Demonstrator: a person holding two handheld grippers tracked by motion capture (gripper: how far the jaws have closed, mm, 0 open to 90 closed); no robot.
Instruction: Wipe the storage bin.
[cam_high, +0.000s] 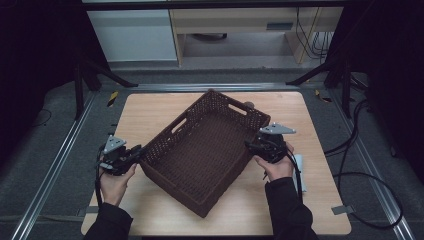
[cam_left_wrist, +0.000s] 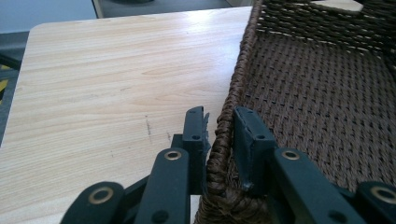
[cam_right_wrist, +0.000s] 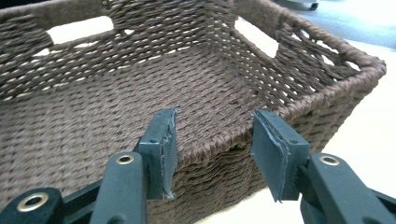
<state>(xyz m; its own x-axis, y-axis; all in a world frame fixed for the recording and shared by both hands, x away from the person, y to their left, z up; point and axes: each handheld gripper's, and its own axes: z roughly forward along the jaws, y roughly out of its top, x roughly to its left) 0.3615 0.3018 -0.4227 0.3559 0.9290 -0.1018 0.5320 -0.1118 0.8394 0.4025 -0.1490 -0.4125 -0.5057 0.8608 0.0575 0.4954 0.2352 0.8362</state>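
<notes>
Sleeves: both forearms wore dark long sleeves | Left gripper (cam_high: 131, 154): black body, grey three-cornered plate on top, black cable trailing | Right gripper (cam_high: 251, 145): black, same grey plate, black cable | Jaws: dark flat pads, black linkage arms with brass-ringed rivets

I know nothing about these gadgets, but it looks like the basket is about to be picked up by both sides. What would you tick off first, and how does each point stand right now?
1. Left gripper straddles the basket rim, one jaw outside, one inside, pressed on the weave: ok.
2. Right gripper closed on the rim: not ok; its jaws stand wide apart at the wall.
3. Holds on opposite long sides, for balance: ok in the high view.
4. Basket holds no load: ok, bare woven floor.
5. Basket fully on the table: ok, though turned askew.
6. White object near the right hand: cannot tell what it is.
</notes>
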